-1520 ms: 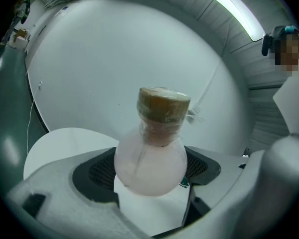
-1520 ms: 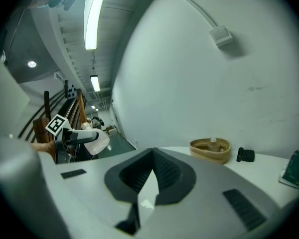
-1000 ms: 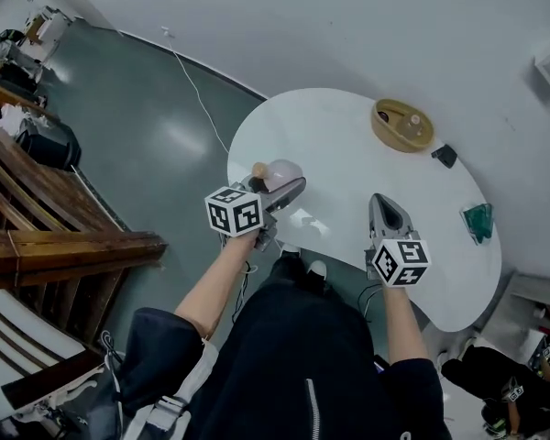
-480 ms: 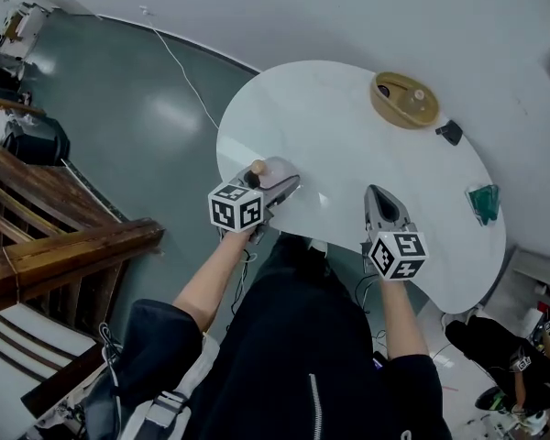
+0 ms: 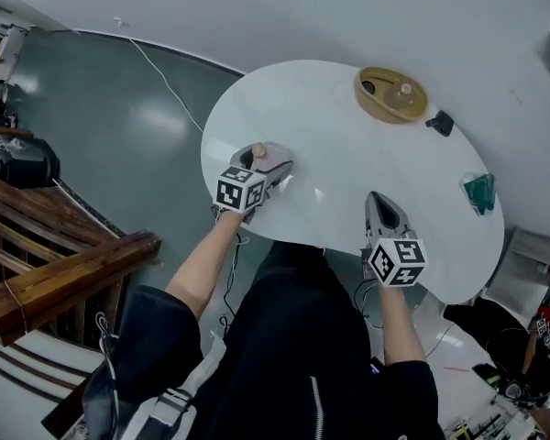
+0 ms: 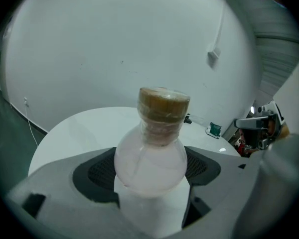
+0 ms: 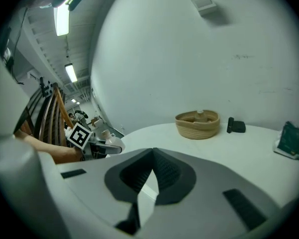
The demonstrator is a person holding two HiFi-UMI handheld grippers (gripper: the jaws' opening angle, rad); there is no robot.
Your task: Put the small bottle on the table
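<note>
A small bottle [image 6: 152, 156] with pale pink contents and a tan cap sits upright between the jaws of my left gripper [image 5: 273, 170], which is shut on its body. In the head view the small bottle [image 5: 259, 153] is over the left part of the white round table [image 5: 348, 145]. Whether its base touches the tabletop cannot be told. My right gripper [image 5: 382, 207] is shut with nothing in it, above the table's near edge. In the right gripper view the left gripper [image 7: 97, 144] with the small bottle [image 7: 103, 133] shows at the left.
A woven basket [image 5: 390, 96] holding another small bottle [image 5: 405, 92] stands at the table's far side, also the woven basket [image 7: 197, 123]. Beside it lies a small black object [image 5: 440, 123]. A green object [image 5: 479, 194] sits at the right edge. A wooden stair rail [image 5: 64, 273] is at the left.
My left gripper has carried the small bottle farther over the table, away from its near edge. The right gripper has stayed about where it was.
</note>
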